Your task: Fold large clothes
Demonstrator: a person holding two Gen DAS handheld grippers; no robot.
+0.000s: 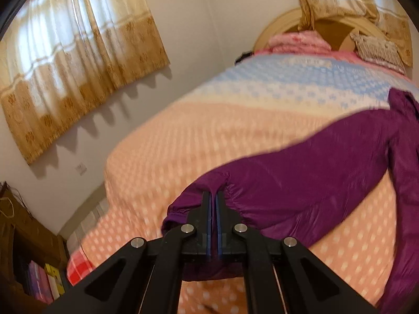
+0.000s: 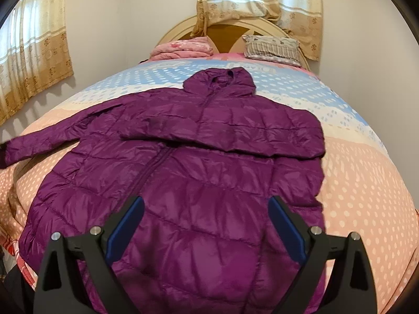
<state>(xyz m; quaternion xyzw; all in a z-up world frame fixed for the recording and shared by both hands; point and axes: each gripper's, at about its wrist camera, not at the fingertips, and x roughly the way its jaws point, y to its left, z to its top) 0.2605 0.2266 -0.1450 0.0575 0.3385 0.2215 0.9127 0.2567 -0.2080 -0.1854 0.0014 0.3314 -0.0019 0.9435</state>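
Lying face up across the bed (image 2: 366,183), the purple jacket (image 2: 183,183) is spreading over the dotted peach and blue bedspread (image 2: 353,136), with its hood (image 2: 222,78) pointing toward the headboard (image 2: 180,30). We are seeing one sleeve (image 2: 217,136) already folded across the chest, while the other sleeve (image 2: 47,141) is stretching out toward the bed's edge.

We are clamping our left gripper (image 1: 216,196) tightly on the cuff end of that outstretched sleeve (image 1: 288,183); its blue-lined fingers (image 1: 207,217) are pressing together with purple fabric bunching between them.

We are holding our right gripper (image 2: 207,206) above the jacket's lower half, its fingers (image 2: 128,225) spread wide apart and grasping nothing.

A folded pink blanket (image 2: 183,47) and a striped pillow (image 2: 272,48) are sitting near the headboard. Gold-trimmed curtains (image 1: 78,52) are hanging on the walls, and books (image 1: 47,280) are showing in a low shelf beside the bed in the left view.
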